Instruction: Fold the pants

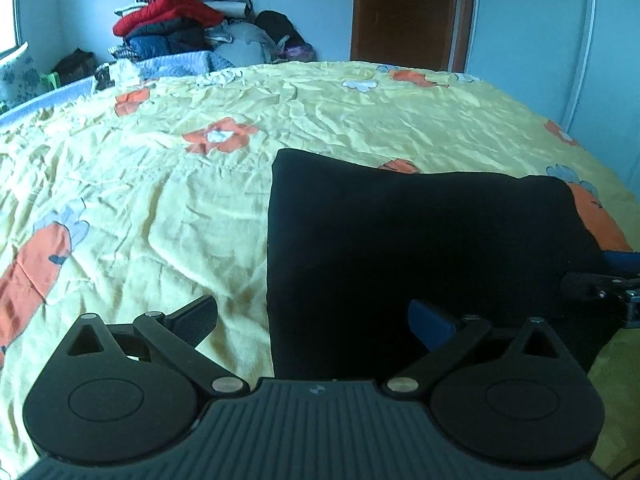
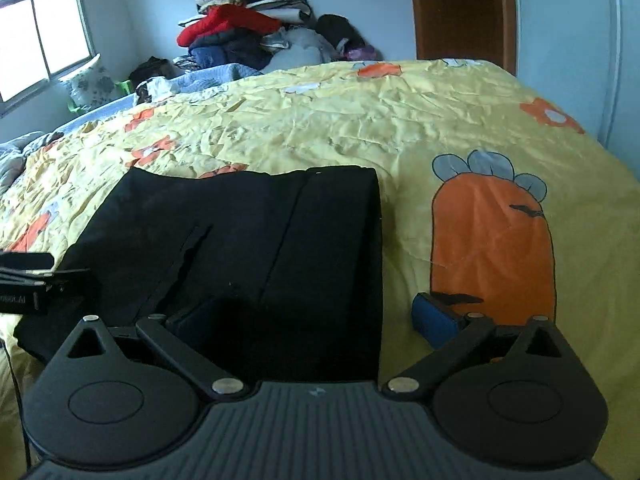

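Black pants (image 1: 420,240) lie folded into a flat rectangle on the yellow bedspread (image 1: 160,200). My left gripper (image 1: 312,322) is open over the pants' near left corner, one finger over the sheet and the other over the black cloth. In the right wrist view the same pants (image 2: 256,240) fill the middle, a seam and a pocket slit showing. My right gripper (image 2: 316,318) is open wide at the near right corner, its left finger over the cloth and its right finger over the sheet. Neither gripper holds anything. Each gripper shows at the edge of the other's view.
The bedspread (image 2: 400,128) has orange carrot and flower prints. A tall pile of clothes (image 1: 180,20) sits past the bed's far left corner. A brown door (image 1: 408,8) stands behind the bed, and a window (image 2: 40,40) is at the left.
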### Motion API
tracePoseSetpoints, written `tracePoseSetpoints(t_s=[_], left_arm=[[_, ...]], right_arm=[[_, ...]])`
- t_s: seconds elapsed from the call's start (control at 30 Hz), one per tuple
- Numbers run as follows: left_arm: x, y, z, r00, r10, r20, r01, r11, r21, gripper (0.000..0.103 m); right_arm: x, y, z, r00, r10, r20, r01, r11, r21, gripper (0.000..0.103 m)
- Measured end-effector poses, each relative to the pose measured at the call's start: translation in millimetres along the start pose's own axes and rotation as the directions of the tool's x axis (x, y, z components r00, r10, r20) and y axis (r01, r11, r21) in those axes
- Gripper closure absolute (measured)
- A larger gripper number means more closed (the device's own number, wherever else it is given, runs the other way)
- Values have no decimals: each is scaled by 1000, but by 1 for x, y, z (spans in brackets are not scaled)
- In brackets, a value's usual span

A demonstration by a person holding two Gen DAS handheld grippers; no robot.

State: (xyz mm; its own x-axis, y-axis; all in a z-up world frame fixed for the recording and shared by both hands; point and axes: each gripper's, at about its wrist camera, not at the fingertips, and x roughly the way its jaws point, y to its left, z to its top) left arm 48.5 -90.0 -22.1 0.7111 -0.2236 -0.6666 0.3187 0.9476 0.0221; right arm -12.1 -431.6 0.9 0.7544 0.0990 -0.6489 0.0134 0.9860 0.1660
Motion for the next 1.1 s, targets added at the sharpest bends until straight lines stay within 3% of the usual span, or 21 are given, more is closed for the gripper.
tracePoseSetpoints(t_s=[0.33,0.63,0.87,1.0,1.1], left_arm=[[-5,-21,-3,994,100,42,-103,992,74,0],[-2,-12,1,997,71,-17,-71,997,-9,0],[-5,-19,-4,996,80,26,-81,995,58,0],[-4,-9,-8,999,7,37,-8,999,38,0],[1,12,-6,992,-128,-7,128,991,-44,0]], right_arm=[[1,-1,-9,998,10,64,-9,1000,-12,0],[0,-2,-10,997,14,74,-14,1000,2,0],[-1,-4,-10,997,27,79,-29,999,15,0],[0,-5,-7,997,41,60,-40,999,-11,0],[2,-14,3,993,113,25,-112,993,-23,0]])
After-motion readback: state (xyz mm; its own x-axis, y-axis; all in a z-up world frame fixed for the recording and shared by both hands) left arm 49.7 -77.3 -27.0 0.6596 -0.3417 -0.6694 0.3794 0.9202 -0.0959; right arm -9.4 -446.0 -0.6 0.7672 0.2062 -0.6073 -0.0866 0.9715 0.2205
